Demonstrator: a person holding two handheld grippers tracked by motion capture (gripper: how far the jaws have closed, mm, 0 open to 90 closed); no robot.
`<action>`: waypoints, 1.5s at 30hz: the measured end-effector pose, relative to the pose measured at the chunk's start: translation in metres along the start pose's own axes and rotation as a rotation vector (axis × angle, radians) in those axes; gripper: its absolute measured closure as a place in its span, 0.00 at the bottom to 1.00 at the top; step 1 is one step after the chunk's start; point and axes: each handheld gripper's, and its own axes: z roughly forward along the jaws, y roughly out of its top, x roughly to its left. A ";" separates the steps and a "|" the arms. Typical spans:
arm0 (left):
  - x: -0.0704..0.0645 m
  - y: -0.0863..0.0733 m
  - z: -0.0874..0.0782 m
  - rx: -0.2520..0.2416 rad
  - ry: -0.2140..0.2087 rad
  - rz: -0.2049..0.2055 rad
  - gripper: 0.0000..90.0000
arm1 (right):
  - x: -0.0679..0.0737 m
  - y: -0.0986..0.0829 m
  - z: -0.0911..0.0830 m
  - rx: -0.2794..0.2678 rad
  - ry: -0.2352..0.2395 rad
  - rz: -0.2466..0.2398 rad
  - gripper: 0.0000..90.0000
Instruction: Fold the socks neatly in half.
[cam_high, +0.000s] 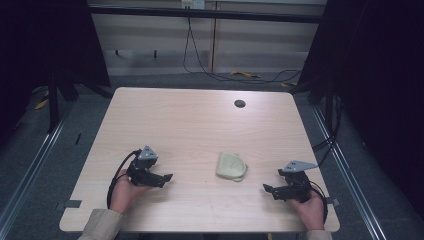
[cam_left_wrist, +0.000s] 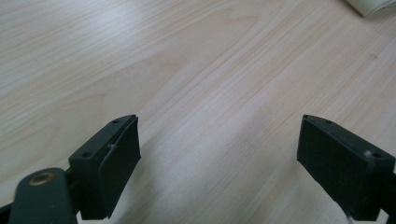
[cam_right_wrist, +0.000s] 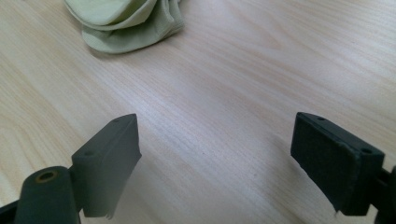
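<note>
At the near left of the wooden surface (cam_high: 190, 125), the person's left hand (cam_high: 125, 192) holds the left claw (cam_high: 167, 177) low over the wood, its tips turned toward the middle. In the left gripper view its jaws stand wide apart with only bare wood grain between them, and a pale edge of the folded cloth (cam_left_wrist: 371, 5) shows at the top right corner. The pale green folded cloth (cam_high: 231, 166) lies flat between the two claws, a little nearer the right one and touched by neither. At the near right, the right hand (cam_high: 311, 210) holds the right claw (cam_high: 266, 188), pointing left toward the middle. In the right gripper view its jaws are likewise spread wide and grip nothing, and the cloth (cam_right_wrist: 123, 21) lies ahead of them at the upper left.
</note>
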 end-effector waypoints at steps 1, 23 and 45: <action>0.000 0.000 0.000 0.000 0.000 0.000 0.14 | 0.000 0.000 0.000 0.000 0.000 0.000 0.16; 0.016 -0.029 -0.013 -0.007 0.071 -0.008 0.10 | -0.001 -0.006 0.005 -0.010 -0.008 -0.005 0.15; 0.021 -0.036 -0.014 -0.012 0.090 -0.040 0.00 | -0.002 -0.006 0.007 -0.022 -0.015 0.002 0.15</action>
